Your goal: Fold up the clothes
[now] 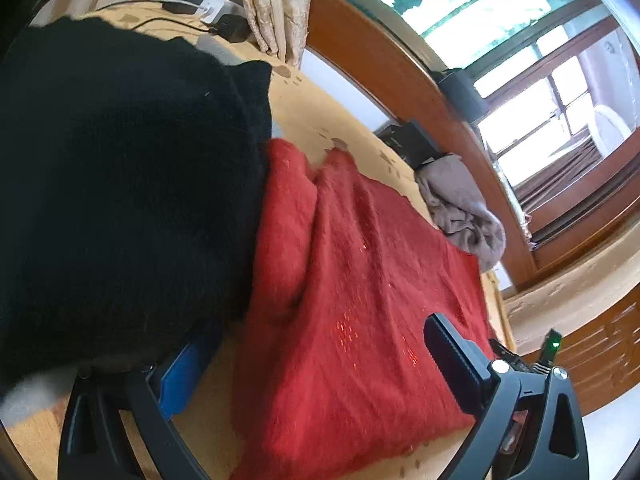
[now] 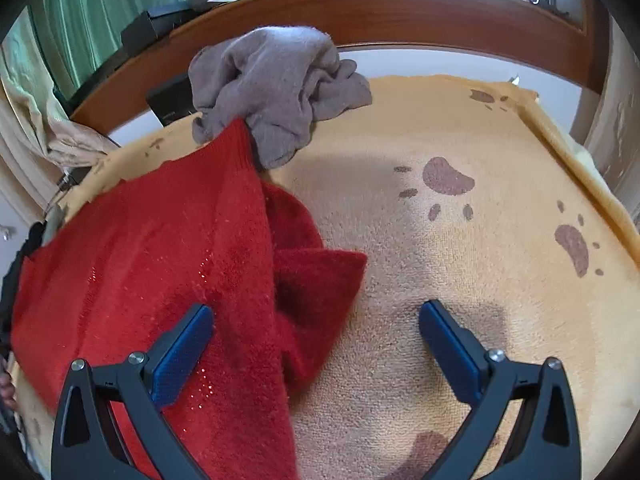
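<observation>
Blanket [image 2: 460,240] under everything. Your red sweater [image 2: 160,260] lies half-folded on it, near edge cut off. Black garment [image 1: 120,180] hides your left gripper's [image 1: 320,368] left finger; jaws spread. Grey garment [image 2: 276,84] crumpled beyond. Your right gripper [image 2: 316,356] spread, empty.

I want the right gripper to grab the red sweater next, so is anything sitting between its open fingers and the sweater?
Nothing visible does. The right gripper is open over the fuzzy red knit sweater, its left finger already above the fabric, and the crumpled grey garment lies beyond the sweater's far end, out of the path. The orange paw-print blanket is under the other finger.
</observation>
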A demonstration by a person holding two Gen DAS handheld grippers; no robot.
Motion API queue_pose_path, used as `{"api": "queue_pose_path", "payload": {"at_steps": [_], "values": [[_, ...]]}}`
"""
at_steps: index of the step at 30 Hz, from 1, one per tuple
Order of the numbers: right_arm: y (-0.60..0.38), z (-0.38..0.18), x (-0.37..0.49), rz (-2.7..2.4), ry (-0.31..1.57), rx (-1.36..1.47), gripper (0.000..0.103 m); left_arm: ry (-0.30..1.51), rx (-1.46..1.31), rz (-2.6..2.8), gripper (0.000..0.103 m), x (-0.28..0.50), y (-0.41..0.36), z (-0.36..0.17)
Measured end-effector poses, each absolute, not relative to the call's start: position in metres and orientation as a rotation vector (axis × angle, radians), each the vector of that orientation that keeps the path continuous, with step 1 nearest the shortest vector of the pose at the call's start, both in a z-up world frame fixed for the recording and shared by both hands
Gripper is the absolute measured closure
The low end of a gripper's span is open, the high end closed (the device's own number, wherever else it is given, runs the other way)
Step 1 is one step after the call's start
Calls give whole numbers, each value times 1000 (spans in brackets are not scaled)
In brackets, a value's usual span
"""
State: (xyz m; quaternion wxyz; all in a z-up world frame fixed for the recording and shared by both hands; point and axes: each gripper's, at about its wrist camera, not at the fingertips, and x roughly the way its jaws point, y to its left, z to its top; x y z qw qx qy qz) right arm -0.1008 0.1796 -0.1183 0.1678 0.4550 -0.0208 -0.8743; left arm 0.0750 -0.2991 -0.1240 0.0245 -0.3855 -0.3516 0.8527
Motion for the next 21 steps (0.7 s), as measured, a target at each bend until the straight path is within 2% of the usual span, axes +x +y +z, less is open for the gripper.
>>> {"api": "queue_pose_path", "payload": {"at_steps": [7,18,21], "values": [[186,-119,-100,-2493,-51,1294,0,-882,-1219,2782,1,67,-277,-127],[179,-119,-100,-2508,-28,1300,0,-963,-1149,2726,1,68,-286,-128],[179,-118,-100,-2501,-25,1301,0,-877,-1129,2740,1,68,-281,-126]]}}
